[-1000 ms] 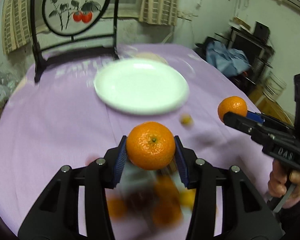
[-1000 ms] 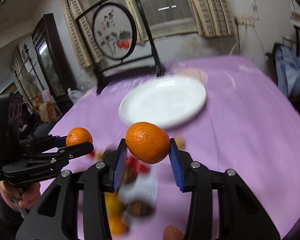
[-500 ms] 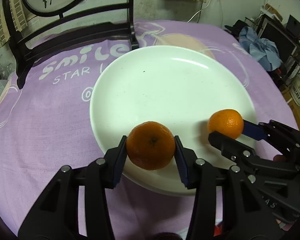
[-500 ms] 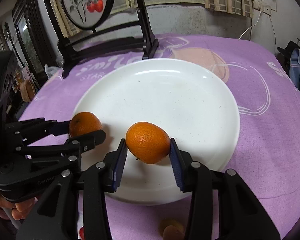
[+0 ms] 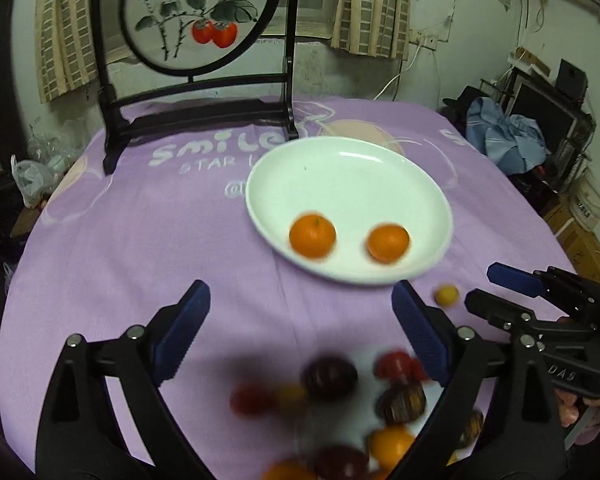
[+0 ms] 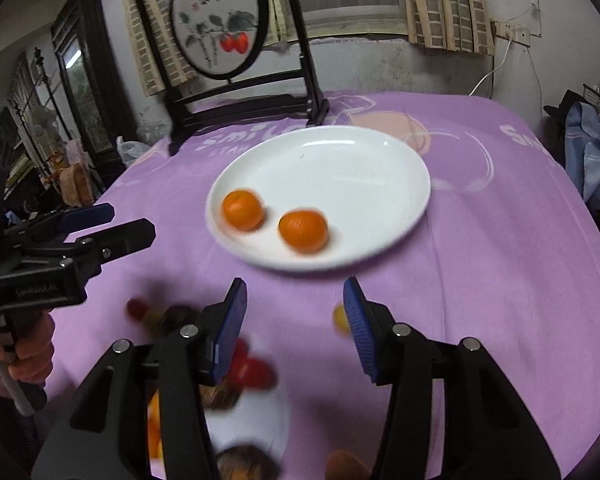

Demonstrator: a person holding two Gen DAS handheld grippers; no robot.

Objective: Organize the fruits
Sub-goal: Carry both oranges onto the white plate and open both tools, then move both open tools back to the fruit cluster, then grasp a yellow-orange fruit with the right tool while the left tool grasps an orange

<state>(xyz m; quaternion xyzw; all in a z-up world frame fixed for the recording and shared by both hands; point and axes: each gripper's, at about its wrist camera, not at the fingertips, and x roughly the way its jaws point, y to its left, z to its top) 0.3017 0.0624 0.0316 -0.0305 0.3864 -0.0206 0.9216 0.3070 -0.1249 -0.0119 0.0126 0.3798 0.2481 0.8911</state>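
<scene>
Hovering spread and empty, left gripper point(image 5: 300, 332) and right gripper point(image 6: 296, 320); beyond fingertips, two mandarins point(image 5: 312, 236) point(image 5: 388, 243) on white plate point(image 5: 340, 160), seemingly sorted from mixed fruit pile point(image 5: 340, 400) below.

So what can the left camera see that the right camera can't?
Only the left wrist view shows the black monitor on the far right. Only the right wrist view shows the hand holding the left gripper. Both show the white plate with two oranges, and the round persimmon painting.
</scene>
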